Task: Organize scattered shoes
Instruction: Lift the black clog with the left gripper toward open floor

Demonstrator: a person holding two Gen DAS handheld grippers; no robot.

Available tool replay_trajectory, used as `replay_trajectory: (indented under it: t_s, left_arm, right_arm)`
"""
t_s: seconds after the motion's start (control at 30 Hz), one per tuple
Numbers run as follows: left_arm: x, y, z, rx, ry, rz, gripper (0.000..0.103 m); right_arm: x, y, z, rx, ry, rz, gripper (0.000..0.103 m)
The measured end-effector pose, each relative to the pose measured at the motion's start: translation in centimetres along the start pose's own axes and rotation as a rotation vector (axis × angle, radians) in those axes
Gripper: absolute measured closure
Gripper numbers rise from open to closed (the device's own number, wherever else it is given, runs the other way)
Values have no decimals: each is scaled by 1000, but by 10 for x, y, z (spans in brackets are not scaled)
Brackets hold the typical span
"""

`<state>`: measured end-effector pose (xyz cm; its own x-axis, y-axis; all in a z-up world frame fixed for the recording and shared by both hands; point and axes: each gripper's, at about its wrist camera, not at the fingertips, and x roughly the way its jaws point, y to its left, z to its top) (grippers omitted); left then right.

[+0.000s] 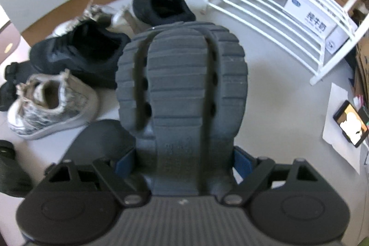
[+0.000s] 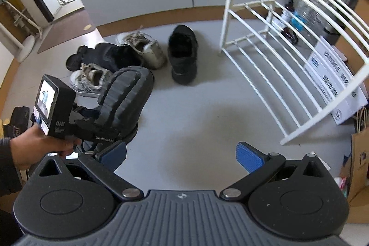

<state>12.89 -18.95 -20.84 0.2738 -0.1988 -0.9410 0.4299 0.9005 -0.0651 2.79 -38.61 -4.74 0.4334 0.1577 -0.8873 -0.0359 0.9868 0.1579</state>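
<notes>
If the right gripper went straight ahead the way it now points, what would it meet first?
Most likely bare grey floor: the open right gripper holds nothing, and the black sneaker lies farther along that line, though depth is hard to judge.

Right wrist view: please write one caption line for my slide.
Open right gripper faces white rack; left gripper holds grey sandal.

The ridged sandal (image 1: 182,84) was dark grey, and the rack (image 2: 272,57) was white. The high-top shoe (image 1: 50,105) wore a grey-and-white marbled pattern; the sneaker (image 2: 183,53) was black.
</notes>
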Motion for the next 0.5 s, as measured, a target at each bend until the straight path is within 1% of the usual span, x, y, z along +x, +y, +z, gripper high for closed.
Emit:
replay_trajectory:
  t_s: [0.17, 0.33, 0.5]
  left_arm:
    - [22, -22, -6, 3, 20, -23, 14]
    - [48, -46, -18, 38, 54, -62, 14]
    - [63, -62, -23, 30, 73, -104, 14]
  right_arm:
    - [-1, -18, -5, 6, 10, -12, 0]
    - [4, -18, -7, -13, 30, -16, 0]
    - [8, -13, -4, -28, 38, -17, 0]
